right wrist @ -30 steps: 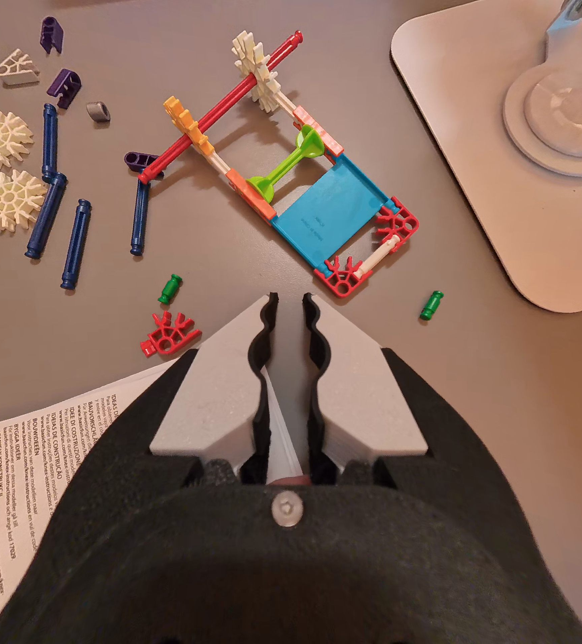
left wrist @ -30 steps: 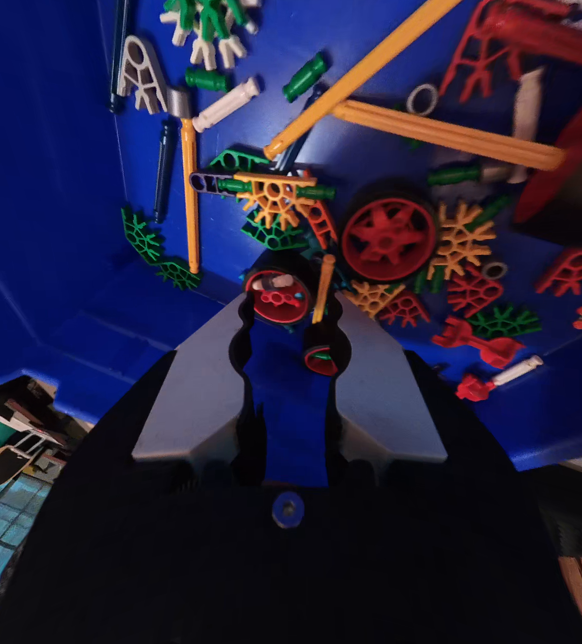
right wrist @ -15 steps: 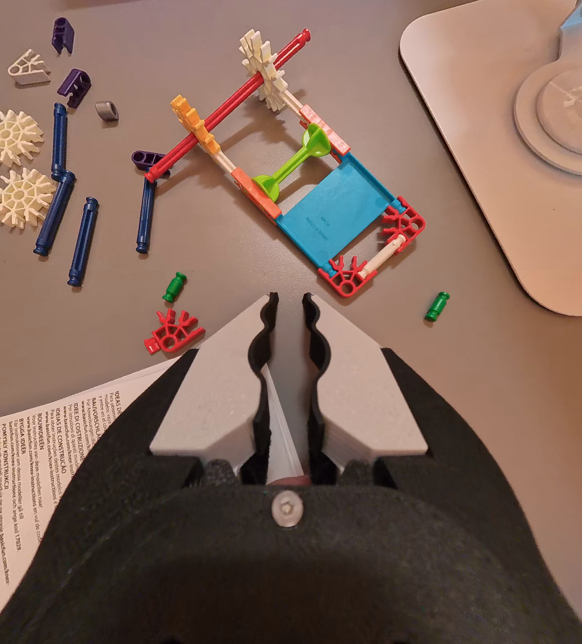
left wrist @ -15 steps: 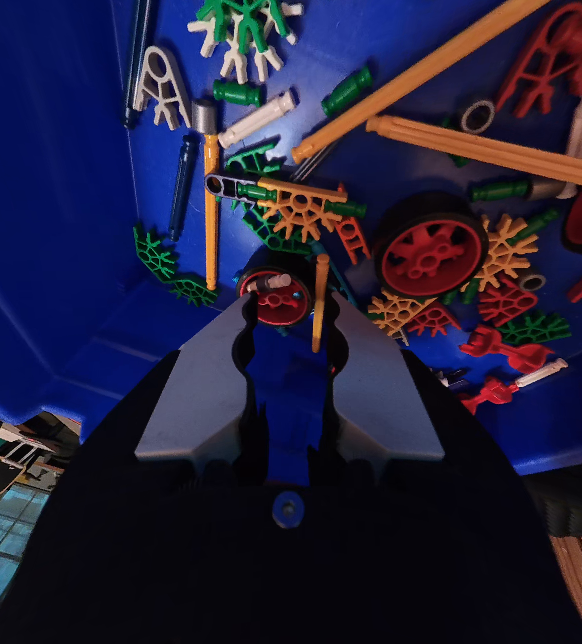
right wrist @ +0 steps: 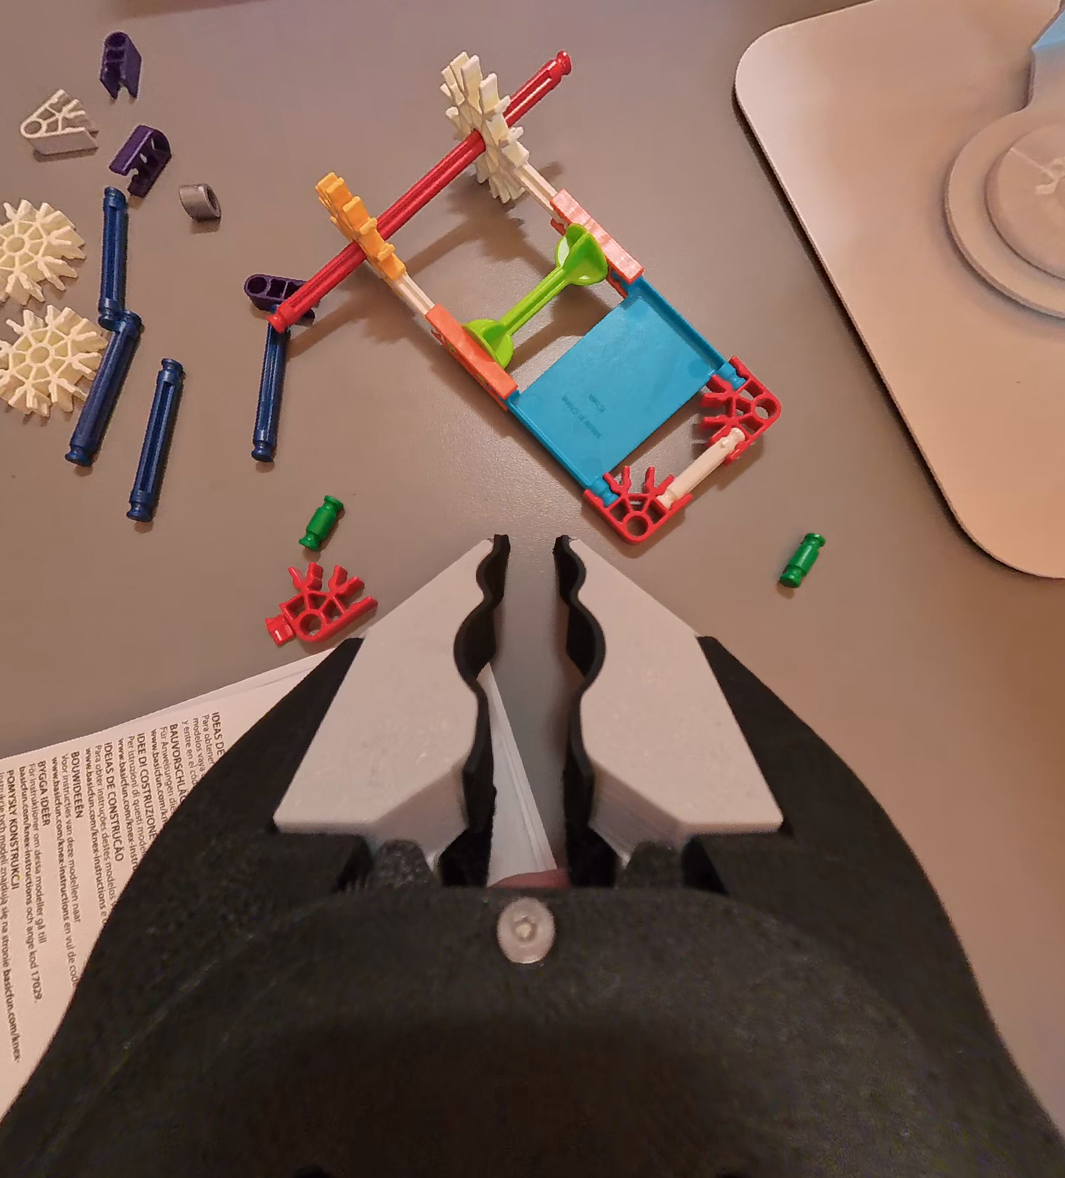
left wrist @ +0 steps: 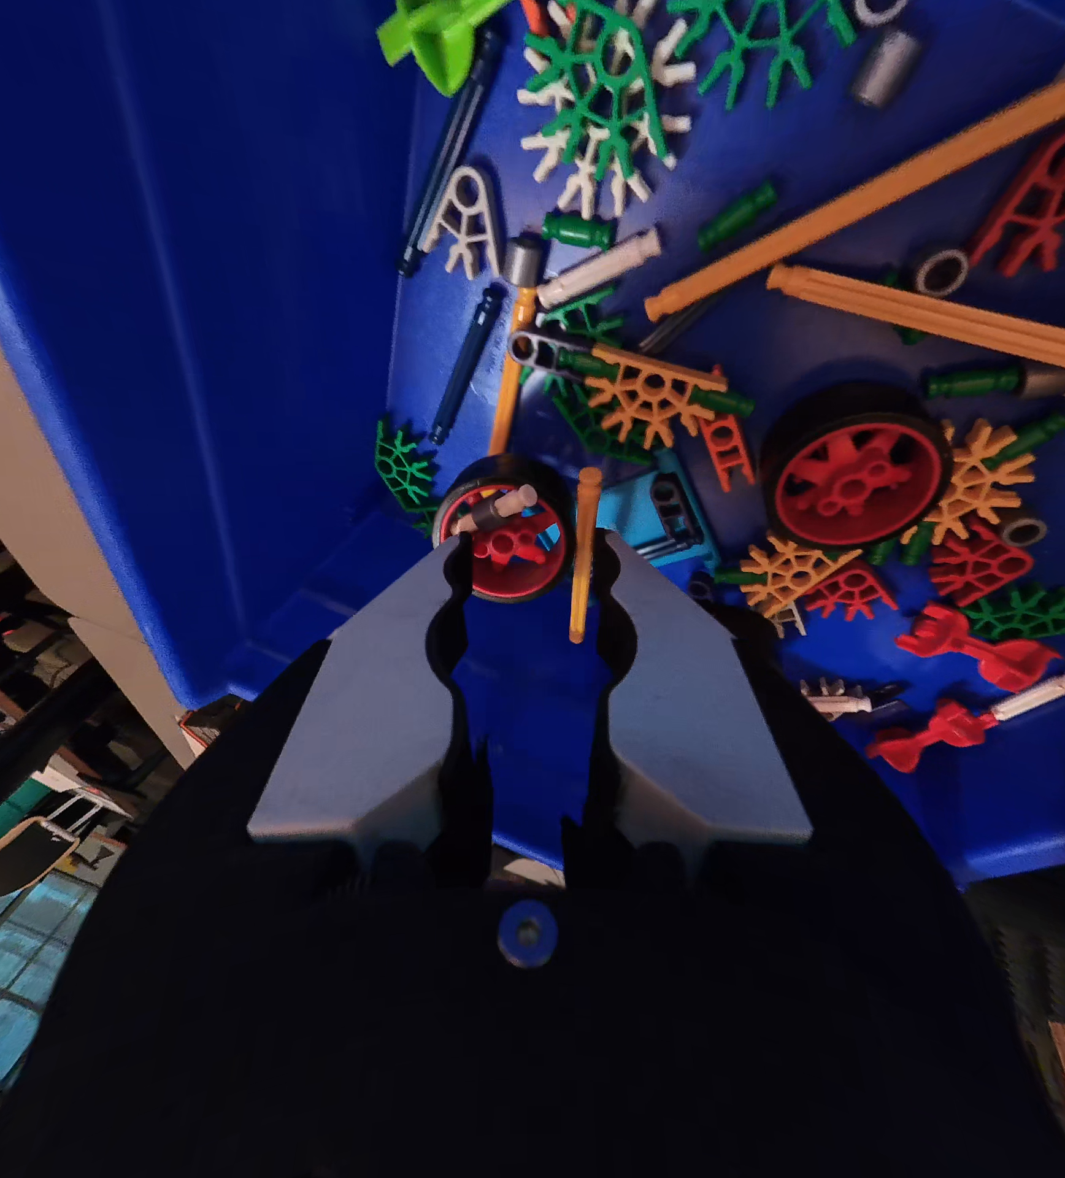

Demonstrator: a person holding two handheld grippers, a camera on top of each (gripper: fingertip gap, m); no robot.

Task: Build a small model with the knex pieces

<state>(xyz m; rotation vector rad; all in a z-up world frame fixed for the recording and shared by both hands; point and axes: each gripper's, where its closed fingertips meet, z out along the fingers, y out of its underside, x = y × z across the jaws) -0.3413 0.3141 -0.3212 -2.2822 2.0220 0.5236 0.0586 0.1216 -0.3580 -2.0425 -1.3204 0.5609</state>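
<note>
In the left wrist view my left gripper (left wrist: 530,542) is over a blue bin (left wrist: 230,319) of loose building-toy parts. It is shut on a small wheel (left wrist: 511,554) with a red hub and black tyre. A short orange rod (left wrist: 584,548) is pinched against the right finger. A larger red wheel (left wrist: 855,475) lies in the bin to the right. In the right wrist view my right gripper (right wrist: 530,542) hovers over a grey table, its jaws almost together and empty. Just ahead lies a part-built model with a blue panel (right wrist: 613,376), and a red connector (right wrist: 319,605) lies to the left.
Long orange rods (left wrist: 938,312) and several connectors fill the bin. On the table are dark blue rods (right wrist: 154,440), white snowflake connectors (right wrist: 20,252), two small green rods (right wrist: 321,523) (right wrist: 801,559), a printed sheet (right wrist: 71,860) at the near left and a beige board (right wrist: 931,287) at the right. Left tips to right tips: about 45 centimeters.
The left gripper has drawn back from the bin floor with the small wheel and orange rod. A red piece by its right finger is gone. The right gripper has drifted slightly.
</note>
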